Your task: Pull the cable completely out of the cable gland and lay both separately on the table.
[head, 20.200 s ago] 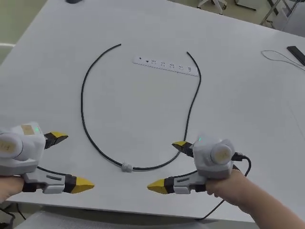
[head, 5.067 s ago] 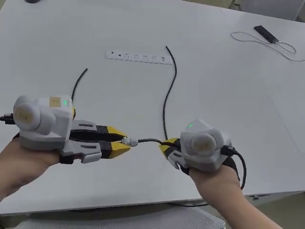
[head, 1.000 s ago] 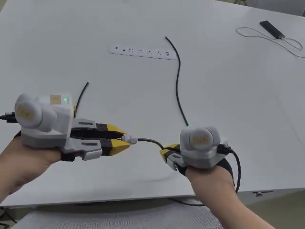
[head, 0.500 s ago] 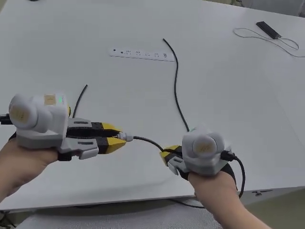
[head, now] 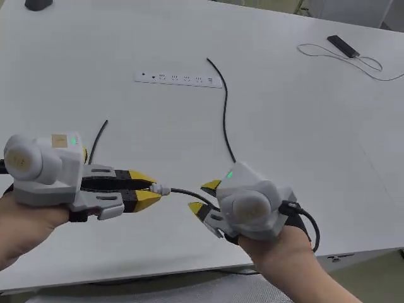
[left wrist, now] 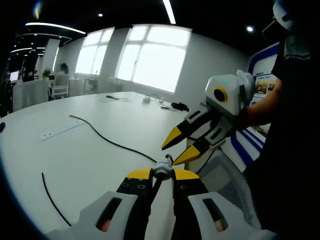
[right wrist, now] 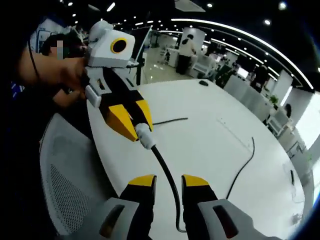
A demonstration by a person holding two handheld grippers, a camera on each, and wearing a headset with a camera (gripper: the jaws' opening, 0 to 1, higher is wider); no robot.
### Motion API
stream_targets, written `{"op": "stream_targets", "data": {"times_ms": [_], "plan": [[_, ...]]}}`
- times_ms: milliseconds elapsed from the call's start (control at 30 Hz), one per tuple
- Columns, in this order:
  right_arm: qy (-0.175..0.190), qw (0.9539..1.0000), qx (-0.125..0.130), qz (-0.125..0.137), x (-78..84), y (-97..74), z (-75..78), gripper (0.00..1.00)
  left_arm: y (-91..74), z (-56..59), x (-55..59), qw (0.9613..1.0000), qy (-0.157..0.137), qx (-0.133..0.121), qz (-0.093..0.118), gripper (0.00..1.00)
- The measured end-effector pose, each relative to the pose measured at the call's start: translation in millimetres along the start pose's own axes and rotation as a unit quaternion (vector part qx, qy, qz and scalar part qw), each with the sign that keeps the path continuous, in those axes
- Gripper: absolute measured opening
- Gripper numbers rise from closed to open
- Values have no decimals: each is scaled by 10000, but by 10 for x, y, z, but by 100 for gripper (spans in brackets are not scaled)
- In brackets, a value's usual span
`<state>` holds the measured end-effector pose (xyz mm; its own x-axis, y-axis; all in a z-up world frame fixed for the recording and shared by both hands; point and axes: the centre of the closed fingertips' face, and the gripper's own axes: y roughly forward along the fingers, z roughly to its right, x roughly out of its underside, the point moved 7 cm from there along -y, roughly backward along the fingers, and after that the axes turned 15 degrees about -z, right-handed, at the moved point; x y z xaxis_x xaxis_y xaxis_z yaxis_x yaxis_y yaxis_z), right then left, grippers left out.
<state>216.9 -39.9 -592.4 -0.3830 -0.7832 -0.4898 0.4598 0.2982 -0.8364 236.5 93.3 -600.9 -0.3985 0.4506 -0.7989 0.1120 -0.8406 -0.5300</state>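
Note:
My left gripper [head: 153, 190] is shut on the small grey cable gland [head: 162, 189], held above the white table [head: 303, 126] near its front edge. The black cable [head: 224, 113] leaves the gland, runs right between the jaws of my right gripper [head: 203, 197], and lies on towards the power strip. The right gripper's jaws stand apart around the cable without clamping it. In the right gripper view the gland [right wrist: 142, 134] sits at the left gripper's [right wrist: 131, 125] tips and the cable [right wrist: 170, 187] passes through my own open jaws. The cable's other end [head: 98, 136] lies behind the left gripper.
A white power strip [head: 180, 79] lies at mid-table beside the cable's far tip. A dark phone with a thin white cord [head: 344, 45] lies at the back right. A dark object [head: 38, 5] sits at the back left corner.
The right gripper has opened and let go of the cable, and has shifted left towards the gland. The left gripper stays shut on the gland.

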Motion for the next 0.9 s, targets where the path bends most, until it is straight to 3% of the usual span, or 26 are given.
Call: {"op": "stream_targets", "data": {"times_ms": [133,333,900], "plan": [[-172,9998,18,86,-120,8,-52,13,21,19,-15,10000,41,26,-1,15],[-343,9994,26,34,-129,77,-60,10,29,21,-17,10000,23,22,1,15],[159,9998,-41,145,-59,82,-3,2,78,31,-53,10000,38,-15,23,15]]}}
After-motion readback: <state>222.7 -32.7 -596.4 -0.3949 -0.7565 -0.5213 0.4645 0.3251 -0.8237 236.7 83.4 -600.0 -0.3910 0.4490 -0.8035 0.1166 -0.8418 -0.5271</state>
